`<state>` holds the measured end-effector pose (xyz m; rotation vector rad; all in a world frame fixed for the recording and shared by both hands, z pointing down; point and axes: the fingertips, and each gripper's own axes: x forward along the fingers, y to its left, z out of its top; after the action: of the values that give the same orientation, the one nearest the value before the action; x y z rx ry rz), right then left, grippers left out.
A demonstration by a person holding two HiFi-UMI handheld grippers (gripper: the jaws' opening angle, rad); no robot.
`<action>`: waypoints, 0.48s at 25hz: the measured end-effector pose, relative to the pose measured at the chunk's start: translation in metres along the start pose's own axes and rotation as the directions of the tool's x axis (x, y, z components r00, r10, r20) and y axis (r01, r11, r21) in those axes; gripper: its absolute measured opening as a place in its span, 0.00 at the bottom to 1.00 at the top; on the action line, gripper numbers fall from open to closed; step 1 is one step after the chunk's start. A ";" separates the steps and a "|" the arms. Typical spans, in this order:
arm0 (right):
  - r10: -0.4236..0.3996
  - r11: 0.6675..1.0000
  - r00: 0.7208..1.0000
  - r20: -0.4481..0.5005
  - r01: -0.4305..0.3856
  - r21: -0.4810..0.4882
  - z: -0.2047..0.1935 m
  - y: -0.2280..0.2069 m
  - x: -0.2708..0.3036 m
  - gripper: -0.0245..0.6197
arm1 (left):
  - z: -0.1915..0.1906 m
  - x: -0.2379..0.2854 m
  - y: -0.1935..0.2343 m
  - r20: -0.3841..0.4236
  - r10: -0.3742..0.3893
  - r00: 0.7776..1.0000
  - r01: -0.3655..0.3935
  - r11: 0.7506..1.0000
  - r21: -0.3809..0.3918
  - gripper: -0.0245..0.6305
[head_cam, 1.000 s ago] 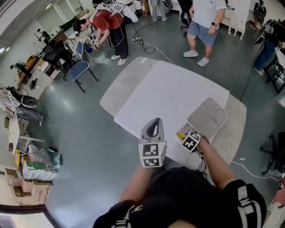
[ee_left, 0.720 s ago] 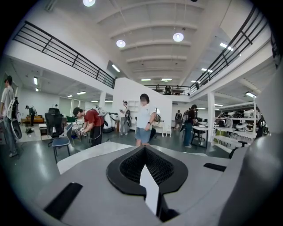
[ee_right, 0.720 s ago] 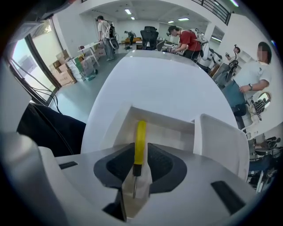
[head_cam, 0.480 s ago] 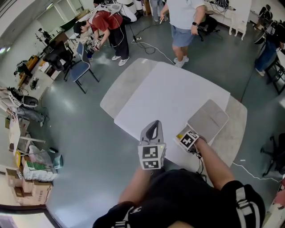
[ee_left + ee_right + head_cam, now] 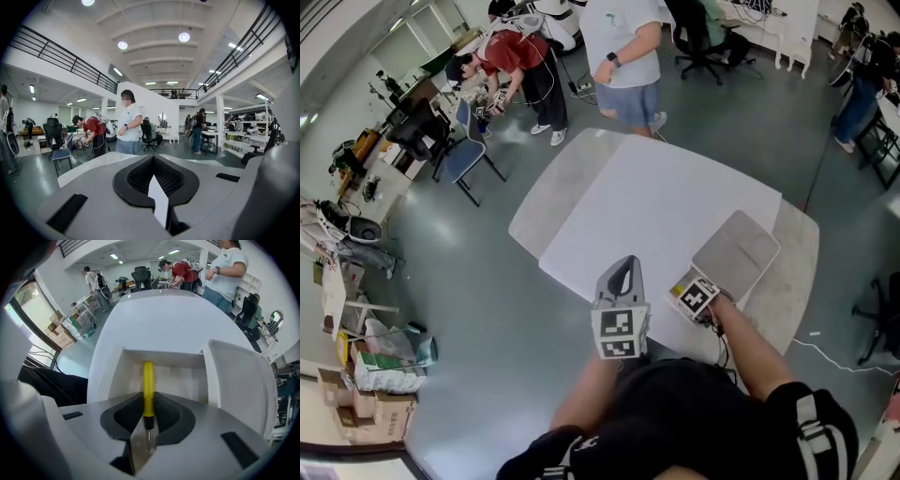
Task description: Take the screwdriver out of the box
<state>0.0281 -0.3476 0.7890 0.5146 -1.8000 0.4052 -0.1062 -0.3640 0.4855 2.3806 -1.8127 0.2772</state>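
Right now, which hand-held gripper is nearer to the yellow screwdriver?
Right. The right hand-held gripper is shut on the yellow screwdriver, at the open white box. The left hand-held gripper is shut, empty, to the box's left.

Black top [image 5: 694, 412] with white stripes [image 5: 811, 418] at the shoulder; left gripper [image 5: 621, 270] and right gripper [image 5: 682, 287] grey, black-padded, bearing black-and-white square markers.

screwdriver [image 5: 148, 389] of glossy yellow plastic and bare metal; box [image 5: 180, 378] matt white

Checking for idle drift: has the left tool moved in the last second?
No. The left tool sits at the same spot by the white table's near edge.
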 end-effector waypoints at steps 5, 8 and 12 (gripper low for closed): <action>-0.028 0.999 0.999 0.044 0.027 0.024 0.004 -0.004 -0.021 0.14 | 0.001 0.005 -0.005 0.001 -0.019 1.000 0.019 1.000 0.011 0.04; -0.046 0.998 0.994 0.100 0.042 0.051 0.008 -0.010 -0.034 0.14 | 0.003 0.010 -0.010 -0.002 -0.030 1.000 0.030 1.000 0.007 0.04; 0.050 0.978 0.976 0.213 -0.091 0.188 0.015 0.005 -0.050 0.14 | 0.004 0.015 -0.015 0.002 -0.058 0.998 0.058 0.998 0.015 0.04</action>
<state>0.0251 -0.3440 0.7369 0.6513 -1.9951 0.6017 -0.0873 -0.3744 0.4851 2.4398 -1.7449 0.2826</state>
